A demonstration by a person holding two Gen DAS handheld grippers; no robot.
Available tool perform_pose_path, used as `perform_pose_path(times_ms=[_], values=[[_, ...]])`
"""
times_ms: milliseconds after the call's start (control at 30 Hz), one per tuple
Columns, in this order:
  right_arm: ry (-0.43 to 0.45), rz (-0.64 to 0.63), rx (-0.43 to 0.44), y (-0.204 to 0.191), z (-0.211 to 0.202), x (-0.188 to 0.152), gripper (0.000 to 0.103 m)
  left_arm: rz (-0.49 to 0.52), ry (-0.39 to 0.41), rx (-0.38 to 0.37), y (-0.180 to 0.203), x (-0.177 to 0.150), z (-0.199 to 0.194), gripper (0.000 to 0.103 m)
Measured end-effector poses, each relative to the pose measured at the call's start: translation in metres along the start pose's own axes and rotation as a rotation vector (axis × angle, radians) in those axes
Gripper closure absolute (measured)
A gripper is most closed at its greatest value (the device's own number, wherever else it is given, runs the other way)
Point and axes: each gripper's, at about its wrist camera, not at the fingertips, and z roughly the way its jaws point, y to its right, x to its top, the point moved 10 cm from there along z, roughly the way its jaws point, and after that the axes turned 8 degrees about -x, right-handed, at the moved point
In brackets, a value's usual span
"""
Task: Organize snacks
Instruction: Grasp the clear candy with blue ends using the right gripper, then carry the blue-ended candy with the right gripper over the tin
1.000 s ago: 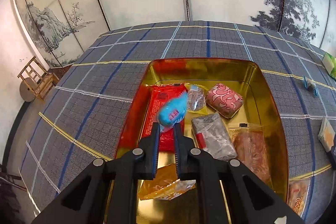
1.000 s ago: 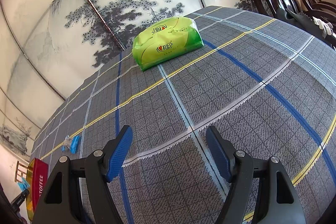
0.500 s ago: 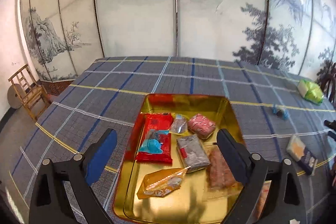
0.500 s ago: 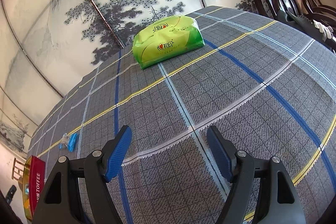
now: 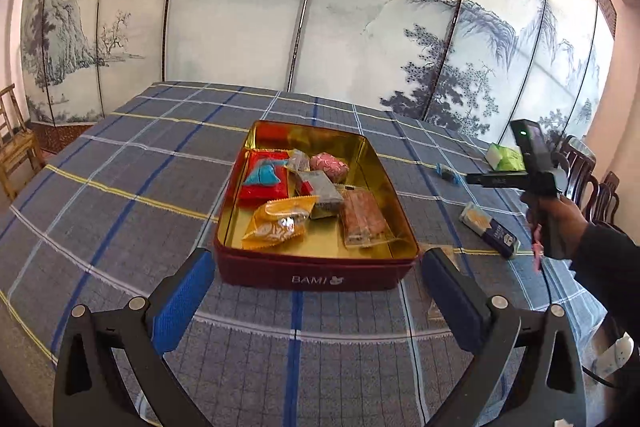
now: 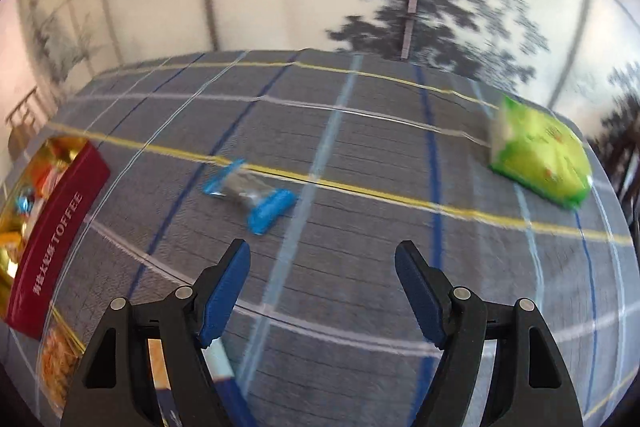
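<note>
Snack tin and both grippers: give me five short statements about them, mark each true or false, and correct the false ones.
1. The left gripper is open and holds nothing. True.
2. The blue-wrapped candy lies on the cloth outside the tin. False: it lies inside, on the red packet.
3. The right gripper is shut on a snack. False: its jaws are apart and empty.
4. A blue-ended wrapped snack lies on the tablecloth ahead of the right gripper. True.
5. The green pack is inside the tin. False: it lies on the tablecloth, far from it.
</note>
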Motion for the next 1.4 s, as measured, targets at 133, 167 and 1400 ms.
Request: perform_pose_path(times_ms=[133, 167, 1400], values=[[-0.032, -0.094, 0.014, -0.031, 0.026, 0.021, 0.032, 0.034, 0.043, -0.015, 0.007, -0.011, -0.013, 0.001], [-0.046, -0.099, 0.039, -0.035, 0.032, 0.024, 0.033, 0.043, 0.044, -0.021, 0.010, -0.014, -0.014, 0.001], [0.122, 0.141, -0.079, -0.046, -0.074, 0.035, 0.079, 0.069, 0.034, 0.091, 0.028, -0.025, -0.019, 0.001]])
